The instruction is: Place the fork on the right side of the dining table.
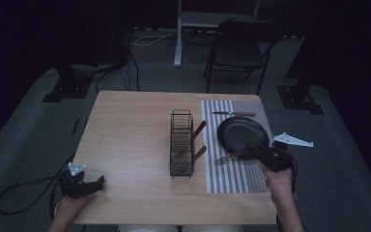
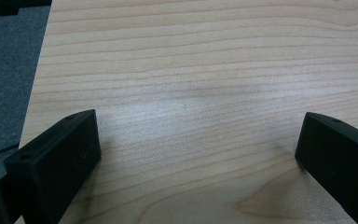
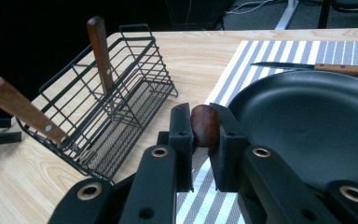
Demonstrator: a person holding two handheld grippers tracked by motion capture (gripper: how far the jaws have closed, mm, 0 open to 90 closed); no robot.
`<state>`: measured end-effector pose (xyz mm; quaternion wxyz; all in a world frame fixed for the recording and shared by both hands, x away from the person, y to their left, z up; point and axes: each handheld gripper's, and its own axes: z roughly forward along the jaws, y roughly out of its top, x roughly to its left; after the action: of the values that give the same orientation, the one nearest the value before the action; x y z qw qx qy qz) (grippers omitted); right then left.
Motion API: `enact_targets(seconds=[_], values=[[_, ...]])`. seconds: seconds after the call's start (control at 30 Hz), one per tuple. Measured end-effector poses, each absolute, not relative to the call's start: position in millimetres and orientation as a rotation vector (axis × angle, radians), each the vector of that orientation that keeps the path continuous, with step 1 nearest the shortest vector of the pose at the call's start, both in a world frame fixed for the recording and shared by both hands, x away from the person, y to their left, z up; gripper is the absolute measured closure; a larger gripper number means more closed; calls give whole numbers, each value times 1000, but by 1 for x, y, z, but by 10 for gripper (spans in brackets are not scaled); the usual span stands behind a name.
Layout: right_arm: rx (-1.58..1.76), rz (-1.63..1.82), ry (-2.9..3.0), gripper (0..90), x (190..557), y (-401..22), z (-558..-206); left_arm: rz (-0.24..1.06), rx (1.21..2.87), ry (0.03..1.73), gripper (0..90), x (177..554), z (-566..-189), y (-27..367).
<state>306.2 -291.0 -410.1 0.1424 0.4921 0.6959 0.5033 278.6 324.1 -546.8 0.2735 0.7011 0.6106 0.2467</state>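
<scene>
A fork (image 1: 228, 157) with a wooden handle lies over the striped placemat (image 1: 236, 180), tines pointing left, just in front of the black plate (image 1: 241, 131). My right gripper (image 1: 252, 151) is shut on the rounded end of that handle (image 3: 205, 125), beside the plate's (image 3: 307, 126) near rim. My left gripper (image 1: 98, 183) rests at the table's near left corner. Its jaws stand wide apart over bare wood (image 2: 198, 140), with nothing between them.
A black wire basket (image 1: 181, 142) stands mid-table with two wooden-handled utensils (image 3: 100, 51) (image 3: 18, 109) leaning in it. A knife (image 1: 234, 114) lies on the placemat behind the plate. A folding chair (image 1: 239, 48) stands beyond the table's far edge.
</scene>
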Motion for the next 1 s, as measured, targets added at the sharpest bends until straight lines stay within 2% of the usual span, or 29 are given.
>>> enact_targets(seconds=[0.67,1.0], values=[[1458,1395,1995,805,288,-286,-422,664,1886,1643,1,279,-547,324],[1551,1361,1948,749,293,-304,-433,664,1886,1642,2,279,-547,324]])
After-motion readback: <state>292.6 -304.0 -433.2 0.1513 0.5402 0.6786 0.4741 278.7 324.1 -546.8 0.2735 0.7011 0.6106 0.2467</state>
